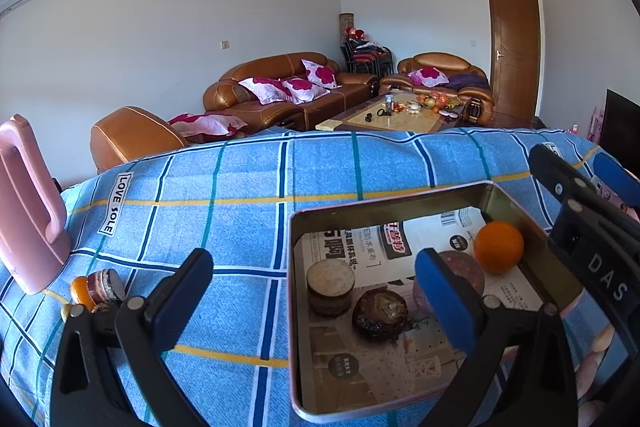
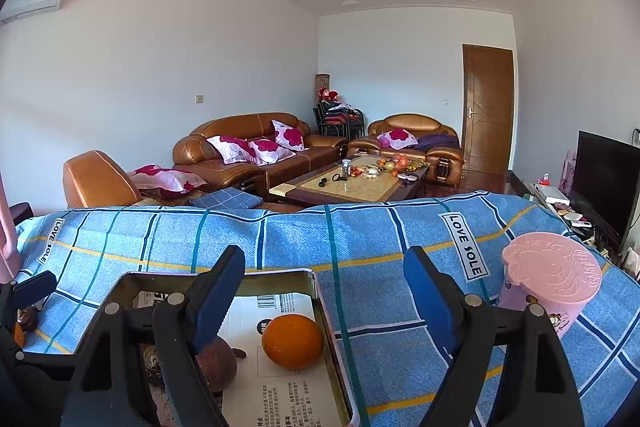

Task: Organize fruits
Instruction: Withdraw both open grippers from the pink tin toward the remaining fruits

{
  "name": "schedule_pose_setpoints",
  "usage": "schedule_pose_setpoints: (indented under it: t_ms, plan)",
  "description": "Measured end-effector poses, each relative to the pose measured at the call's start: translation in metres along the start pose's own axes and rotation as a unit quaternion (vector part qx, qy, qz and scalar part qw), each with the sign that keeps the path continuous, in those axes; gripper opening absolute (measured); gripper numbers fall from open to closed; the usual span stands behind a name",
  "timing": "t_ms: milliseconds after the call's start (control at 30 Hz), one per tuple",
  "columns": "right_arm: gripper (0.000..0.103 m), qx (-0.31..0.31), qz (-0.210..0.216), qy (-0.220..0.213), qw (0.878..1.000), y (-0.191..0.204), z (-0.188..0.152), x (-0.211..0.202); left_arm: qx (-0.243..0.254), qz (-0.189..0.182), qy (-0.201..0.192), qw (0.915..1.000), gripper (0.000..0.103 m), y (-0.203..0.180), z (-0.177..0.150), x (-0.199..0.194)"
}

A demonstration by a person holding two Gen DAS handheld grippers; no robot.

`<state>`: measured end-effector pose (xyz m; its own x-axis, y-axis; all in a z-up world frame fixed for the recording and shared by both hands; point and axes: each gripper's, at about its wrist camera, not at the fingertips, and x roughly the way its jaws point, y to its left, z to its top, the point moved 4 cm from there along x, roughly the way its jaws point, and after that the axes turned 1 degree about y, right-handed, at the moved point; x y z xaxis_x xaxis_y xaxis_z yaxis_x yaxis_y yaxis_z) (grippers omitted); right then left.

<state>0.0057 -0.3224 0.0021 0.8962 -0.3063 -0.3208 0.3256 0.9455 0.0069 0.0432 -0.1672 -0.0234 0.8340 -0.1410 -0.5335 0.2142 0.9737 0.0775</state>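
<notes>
A metal tray [image 1: 294, 267] lined with printed paper sits on the blue checked cloth. It holds an orange [image 1: 498, 247], a dark reddish round fruit [image 1: 464, 269], a brown dried round thing [image 1: 380, 313] and a stack of round discs [image 1: 331, 285]. My left gripper [image 1: 316, 291] is open and empty, its right finger over the tray. My right gripper [image 2: 324, 291] is open and empty above the tray's far right corner [image 2: 316, 279]. The orange [image 2: 293, 341] and the reddish fruit [image 2: 218, 363] lie below it. The right gripper also shows in the left wrist view [image 1: 572, 183].
A small orange fruit [image 1: 80, 291] and a dark jar [image 1: 107, 285] lie left of the tray. A pink jug [image 1: 28, 211] stands at far left. A pink lidded cup [image 2: 550, 277] stands right of the tray. Sofas and a coffee table are behind.
</notes>
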Motion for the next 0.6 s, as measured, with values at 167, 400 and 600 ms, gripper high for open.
schedule_pose_setpoints:
  t_ms: [167,400,600]
  plan:
    - [0.083,0.007,-0.007,0.007,1.000,0.001,-0.003,-0.005,-0.015,-0.009,-0.005,0.9998,0.103,0.012,-0.006,-0.010]
    - [0.083,0.001,-0.002,0.009,1.000,0.012,-0.010,-0.023,-0.002,0.002,-0.007,1.0000,0.103,0.037,-0.013,-0.019]
    - [0.083,-0.001,0.024,0.029,0.999,0.035,-0.018,-0.031,0.005,0.028,-0.017,0.9994,0.103,0.071,-0.016,-0.024]
